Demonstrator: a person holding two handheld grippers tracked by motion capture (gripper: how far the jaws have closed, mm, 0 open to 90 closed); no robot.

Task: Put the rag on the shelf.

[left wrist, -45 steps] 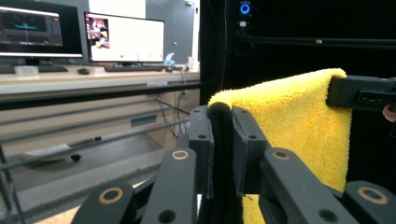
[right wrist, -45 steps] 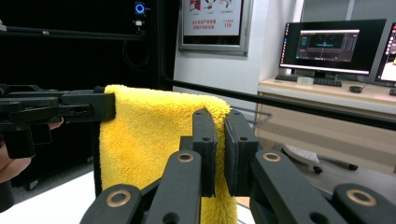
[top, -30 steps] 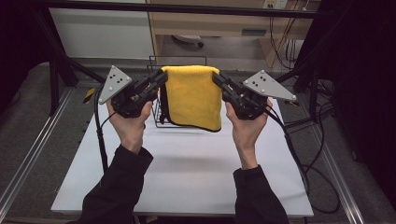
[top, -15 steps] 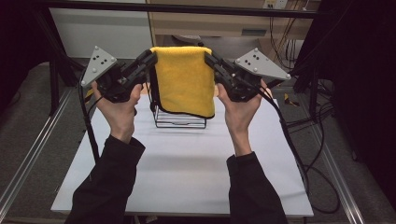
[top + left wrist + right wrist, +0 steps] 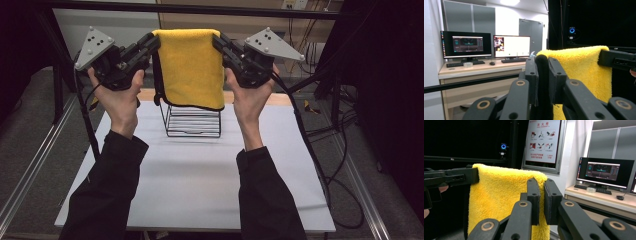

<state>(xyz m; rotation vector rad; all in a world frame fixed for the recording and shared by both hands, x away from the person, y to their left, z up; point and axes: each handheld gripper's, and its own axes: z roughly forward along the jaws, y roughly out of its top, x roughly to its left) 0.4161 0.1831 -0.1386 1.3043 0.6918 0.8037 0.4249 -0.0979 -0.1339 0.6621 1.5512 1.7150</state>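
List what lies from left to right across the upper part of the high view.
Left tongs → yellow towel → right tongs, each pair clamped on a top corner of the towel, which hangs above the wire rack.

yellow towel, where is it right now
In the high view the yellow towel hangs in the air above the wire rack, pinched between the left tongs and right tongs.

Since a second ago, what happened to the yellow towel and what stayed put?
Both grippers, left and right, lifted the yellow towel up off the wire rack; it now hangs above it. Both stayed clamped on the towel's top corners, and the rack stayed on the table.
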